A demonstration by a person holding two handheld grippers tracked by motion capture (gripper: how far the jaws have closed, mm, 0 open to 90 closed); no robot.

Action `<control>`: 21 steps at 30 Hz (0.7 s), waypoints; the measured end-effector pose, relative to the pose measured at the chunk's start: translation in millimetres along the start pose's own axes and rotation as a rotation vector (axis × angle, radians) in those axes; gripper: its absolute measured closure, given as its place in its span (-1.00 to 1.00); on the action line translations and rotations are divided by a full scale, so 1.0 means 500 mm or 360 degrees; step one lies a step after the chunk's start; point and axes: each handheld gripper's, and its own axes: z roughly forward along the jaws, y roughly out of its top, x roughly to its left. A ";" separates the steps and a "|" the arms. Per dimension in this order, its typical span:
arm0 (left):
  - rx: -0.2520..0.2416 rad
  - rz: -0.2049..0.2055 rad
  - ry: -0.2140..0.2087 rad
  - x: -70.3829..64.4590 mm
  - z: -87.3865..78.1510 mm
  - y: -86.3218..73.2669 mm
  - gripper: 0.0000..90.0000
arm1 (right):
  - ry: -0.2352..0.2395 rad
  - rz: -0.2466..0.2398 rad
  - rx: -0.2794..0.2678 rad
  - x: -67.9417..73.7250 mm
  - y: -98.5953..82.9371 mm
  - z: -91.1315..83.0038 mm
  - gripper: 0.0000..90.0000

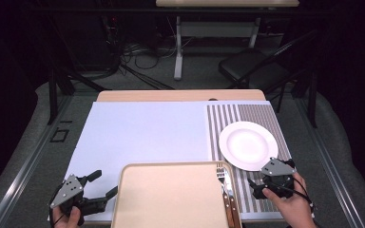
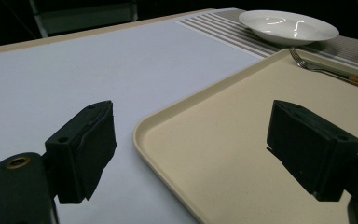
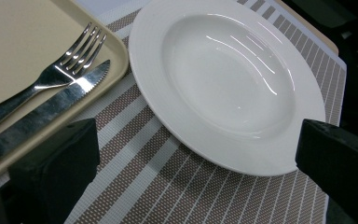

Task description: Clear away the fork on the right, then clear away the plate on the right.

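Beige plastic tray (image 1: pixel 171 197) at near counter edge; steel fork (image 1: pixel 221 172) and knife (image 1: pixel 229 199) lie along its right rim. Left gripper (image 1: pixel 103 184) and right gripper (image 1: pixel 258 187): jaws apart, empty. Round white plate (image 1: pixel 248 145) on striped mat (image 1: pixel 261 114), beside tray.

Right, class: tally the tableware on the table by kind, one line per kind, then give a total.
Plate: 1
Tray: 1
Fork: 1
Knife: 1
Striped placemat: 1
Total: 5
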 end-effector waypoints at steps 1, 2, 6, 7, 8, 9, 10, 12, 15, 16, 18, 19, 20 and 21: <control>-0.0001 0.0001 -0.0003 0.000 0.000 0.000 -0.65 | -0.0004 -0.0029 0.0009 0.000 0.001 0.001 -1.00; 0.0002 0.0004 -0.0003 0.000 0.000 0.000 -0.65 | -0.0013 -0.0051 0.0022 0.001 0.002 0.001 -1.00; 0.0001 0.0002 0.0001 0.001 0.000 0.000 -0.65 | -0.0030 -0.0141 0.0049 0.001 0.008 0.002 -1.00; 0.0001 0.0002 0.0002 0.000 0.000 0.000 -0.65 | -0.0034 -0.0150 0.0052 0.001 0.010 0.002 -1.00; 0.0000 0.0004 0.0001 0.000 0.000 0.000 -0.65 | -0.0037 -0.0178 0.0059 -0.001 0.012 0.001 -1.00; 0.0002 0.0003 0.0001 0.000 0.000 0.000 -0.65 | -0.0038 -0.0185 0.0055 -0.001 0.012 0.001 -1.00; 0.0003 0.0005 0.0001 0.000 0.000 0.000 -0.65 | -0.0045 -0.0199 0.0063 -0.001 0.013 0.001 -1.00; 0.0003 0.0008 -0.0001 0.000 0.001 0.000 -0.65 | -0.0064 -0.0236 0.0070 0.000 0.015 0.003 -1.00; 0.0005 0.0005 -0.0003 0.000 0.002 0.000 -0.65 | -0.0068 -0.0303 0.0097 0.002 0.020 0.009 -1.00; 0.0005 0.0006 -0.0003 -0.001 0.002 0.000 -0.65 | -0.0072 -0.0301 0.0095 0.004 0.021 0.011 -1.00; 0.0006 0.0007 -0.0002 -0.001 0.002 0.000 -0.65 | -0.0068 -0.0314 0.0099 0.002 0.023 0.017 -1.00; 0.0009 0.0007 -0.0002 -0.001 0.002 0.000 -0.65 | -0.0070 -0.0319 0.0109 0.002 0.025 0.019 -1.00; 0.0008 0.0007 -0.0001 -0.001 0.002 0.000 -0.65 | -0.0071 -0.0325 0.0121 0.001 0.026 0.021 -1.00; 0.0007 0.0008 0.0000 -0.001 0.002 0.000 -0.65 | -0.0071 -0.0339 0.0116 0.000 0.028 0.024 -1.00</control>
